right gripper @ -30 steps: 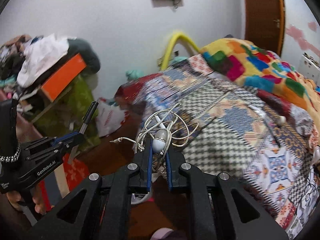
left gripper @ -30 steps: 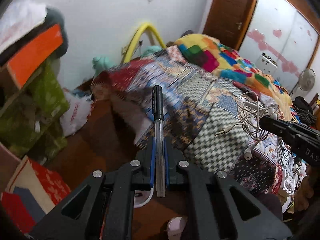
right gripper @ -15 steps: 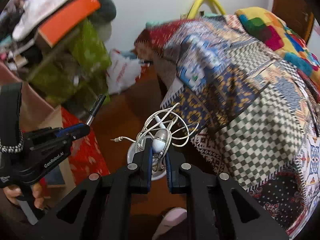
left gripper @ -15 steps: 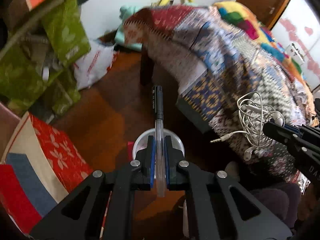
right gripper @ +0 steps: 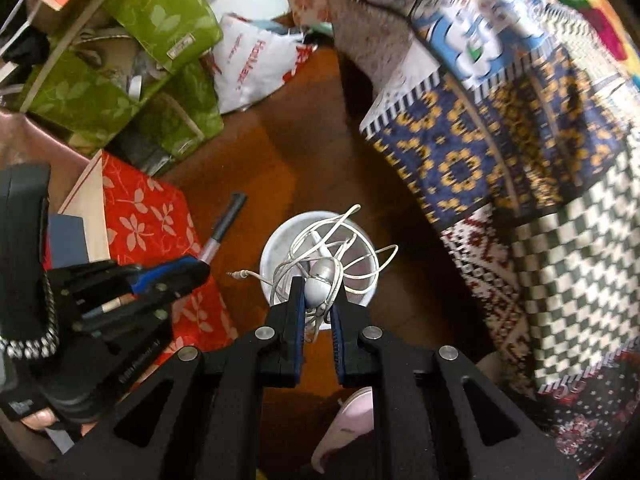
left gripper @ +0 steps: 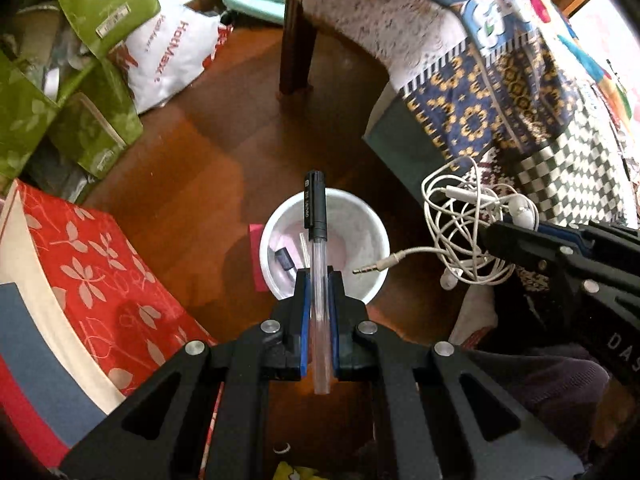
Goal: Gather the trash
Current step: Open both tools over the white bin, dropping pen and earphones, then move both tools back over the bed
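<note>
My left gripper [left gripper: 319, 276] is shut on a clear pen with a black cap [left gripper: 316, 216], held above a white round bin [left gripper: 372, 236] on the wooden floor. The bin holds a few small scraps. My right gripper [right gripper: 317, 284] is shut on a tangle of white earphones [right gripper: 320, 256], also above the bin [right gripper: 268, 252]. In the left wrist view the earphones [left gripper: 464, 216] hang at the right from the right gripper [left gripper: 504, 236]. In the right wrist view the left gripper [right gripper: 196, 268] and pen [right gripper: 224, 224] are at the left.
A bed with a patchwork quilt [left gripper: 500, 80] and a dark bed leg [left gripper: 296, 40] stand to the right and behind. Green bags [left gripper: 72, 92], a white plastic bag [left gripper: 168, 52] and a red floral box [left gripper: 100, 280] crowd the left. A pink slipper [right gripper: 352, 428] lies near.
Both grippers have tilted down from the bed and moved over the white bin on the floor, each still holding its item.
</note>
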`<control>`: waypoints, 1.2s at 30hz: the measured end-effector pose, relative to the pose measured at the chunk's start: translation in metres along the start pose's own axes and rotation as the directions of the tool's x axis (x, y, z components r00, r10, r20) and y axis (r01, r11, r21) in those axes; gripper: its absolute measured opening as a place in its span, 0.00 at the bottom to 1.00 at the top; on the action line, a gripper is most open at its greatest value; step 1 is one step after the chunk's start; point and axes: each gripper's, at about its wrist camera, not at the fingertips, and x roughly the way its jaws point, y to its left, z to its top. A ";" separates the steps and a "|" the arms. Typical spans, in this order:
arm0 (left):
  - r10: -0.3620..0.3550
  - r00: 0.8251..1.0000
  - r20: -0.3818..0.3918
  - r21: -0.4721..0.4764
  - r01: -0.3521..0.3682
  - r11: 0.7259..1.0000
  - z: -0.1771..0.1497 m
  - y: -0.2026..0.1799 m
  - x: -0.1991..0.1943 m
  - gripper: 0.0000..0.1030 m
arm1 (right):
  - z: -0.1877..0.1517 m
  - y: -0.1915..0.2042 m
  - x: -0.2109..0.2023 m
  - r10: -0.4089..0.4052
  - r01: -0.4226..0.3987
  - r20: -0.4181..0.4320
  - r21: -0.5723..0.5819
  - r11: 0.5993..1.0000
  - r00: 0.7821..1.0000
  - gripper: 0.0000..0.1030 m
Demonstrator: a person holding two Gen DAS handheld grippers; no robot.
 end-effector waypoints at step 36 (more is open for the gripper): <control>0.001 0.988 0.154 -0.001 -0.001 1.000 0.017 -0.030 -0.078 0.23 | -0.013 -0.027 -0.093 0.036 -0.045 0.216 0.041 0.998 0.976 0.45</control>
